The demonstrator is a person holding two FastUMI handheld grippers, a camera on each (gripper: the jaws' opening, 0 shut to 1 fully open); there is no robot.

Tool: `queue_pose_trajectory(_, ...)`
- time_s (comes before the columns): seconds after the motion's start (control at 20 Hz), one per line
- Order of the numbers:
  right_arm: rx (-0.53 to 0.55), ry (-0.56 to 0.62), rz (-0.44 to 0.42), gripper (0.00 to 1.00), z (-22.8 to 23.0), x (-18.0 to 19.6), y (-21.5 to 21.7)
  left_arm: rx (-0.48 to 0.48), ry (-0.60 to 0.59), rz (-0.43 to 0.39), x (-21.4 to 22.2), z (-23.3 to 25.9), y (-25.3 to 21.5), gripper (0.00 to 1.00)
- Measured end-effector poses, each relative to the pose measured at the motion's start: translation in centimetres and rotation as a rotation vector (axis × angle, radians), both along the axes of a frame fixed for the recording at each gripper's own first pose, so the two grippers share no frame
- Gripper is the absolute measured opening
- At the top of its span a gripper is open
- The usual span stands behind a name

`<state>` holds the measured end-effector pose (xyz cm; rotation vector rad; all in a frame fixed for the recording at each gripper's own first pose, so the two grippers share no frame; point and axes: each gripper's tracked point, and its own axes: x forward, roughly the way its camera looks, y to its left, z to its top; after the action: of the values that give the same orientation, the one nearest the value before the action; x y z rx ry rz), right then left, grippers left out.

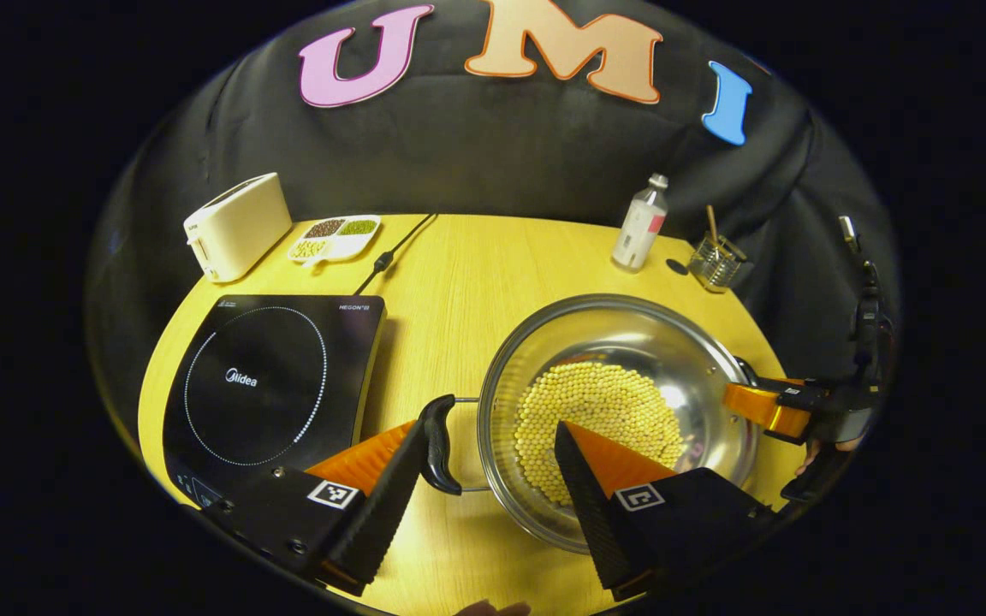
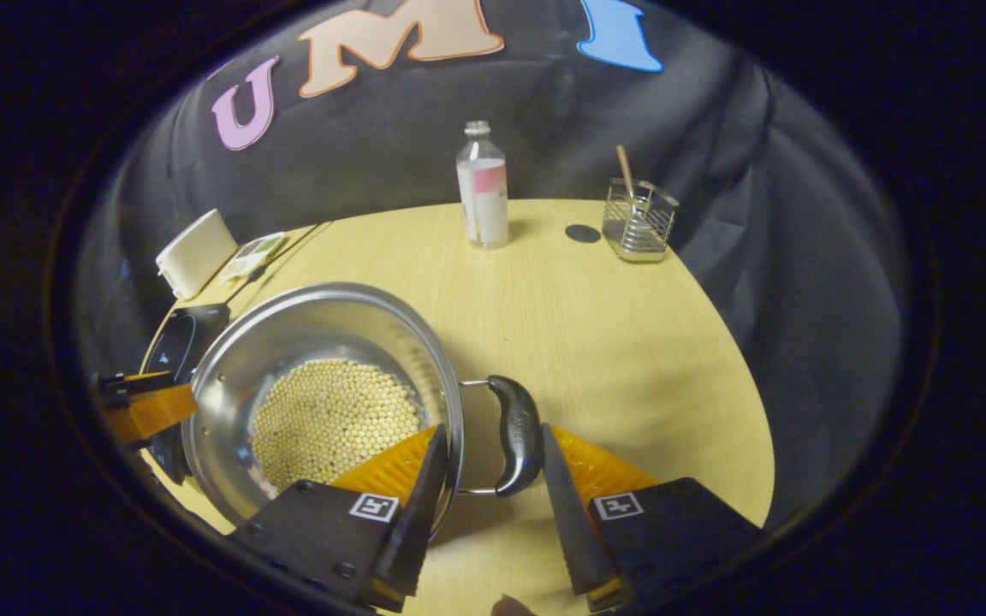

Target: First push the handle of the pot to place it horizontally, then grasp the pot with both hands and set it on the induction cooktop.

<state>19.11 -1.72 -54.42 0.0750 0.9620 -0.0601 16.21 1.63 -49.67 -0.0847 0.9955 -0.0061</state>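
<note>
A steel pot (image 1: 630, 334) holding yellow beans (image 1: 596, 411) stands on the yellow table, right of the black induction cooktop (image 1: 270, 385). Its black side handle (image 1: 437, 445) lies between my left gripper's (image 1: 493, 425) fingers, close to the left finger; the other finger hangs over the beans. That gripper is open. In the right gripper view the pot (image 2: 313, 329) has its other black handle (image 2: 514, 432) between my right gripper's (image 2: 493, 432) open fingers, one finger over the rim. Each view shows the other gripper at the pot's far rim.
A cream toaster (image 1: 236, 224), a divided dish (image 1: 335, 237) and a black cable (image 1: 390, 257) sit at the back left. A bottle (image 2: 483, 184) and a wire holder (image 2: 638, 218) stand at the back right. The cooktop (image 2: 181, 338) lies beyond the pot.
</note>
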Motion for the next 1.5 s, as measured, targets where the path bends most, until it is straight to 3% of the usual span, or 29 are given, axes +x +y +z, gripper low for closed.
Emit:
queue_pose_trajectory(0.15,-0.006,0.02,0.004,0.65,-1.3,0.4,0.0,0.042,0.022,-0.033,0.9,-1.7,0.7,0.92)
queue_pose_trajectory(0.35,0.008,0.044,0.009,0.72,-2.0,0.3,0.4,0.026,0.073,-0.008,0.5,-3.3,1.2,0.91)
queue_pose_trajectory(0.45,0.03,0.057,-0.012,0.63,-1.8,0.1,0.4,0.034,0.101,-0.017,0.2,-4.0,1.8,0.9)
queue_pose_trajectory(0.5,0.048,0.063,-0.022,0.59,-2.0,0.2,0.5,0.019,0.096,-0.023,0.0,-3.7,1.3,0.83)
queue_pose_trajectory(0.55,0.066,0.068,-0.029,0.57,-1.8,-0.1,0.5,0.017,0.092,-0.026,0.5,-4.2,1.4,0.7)
queue_pose_trajectory(0.75,0.097,0.077,-0.057,0.45,-1.4,-0.4,0.6,-0.003,0.111,-0.037,0.2,-3.8,1.2,0.59)
queue_pose_trajectory(0.9,0.105,0.077,-0.065,0.45,-0.7,-0.6,0.6,0.005,0.092,-0.047,-0.1,-2.5,1.3,0.58)
queue_pose_trajectory(0.95,0.109,0.071,-0.064,0.5,-0.2,-0.9,0.8,0.005,0.086,-0.046,-0.1,-2.0,1.5,0.6)
queue_pose_trajectory(1.0,0.11,0.063,-0.061,0.45,0.3,-1.1,1.1,0.004,0.081,-0.043,-0.2,-1.6,1.7,0.58)
queue_pose_trajectory(1.1,0.114,0.05,-0.056,0.45,1.3,-1.2,1.8,-0.001,0.073,-0.028,-0.5,-0.6,2.6,0.58)
queue_pose_trajectory(1.15,0.116,0.044,-0.053,0.44,1.9,-1.4,2.5,0.0,0.068,-0.026,-0.6,0.0,3.1,0.58)
queue_pose_trajectory(1.2,0.117,0.036,-0.05,0.5,2.4,-1.5,3.1,0.002,0.059,-0.027,-0.7,0.4,3.6,0.58)
queue_pose_trajectory(1.5,0.126,0.002,-0.037,0.5,4.9,-2.2,7.8,0.011,0.025,-0.021,-1.8,3.0,8.3,0.58)
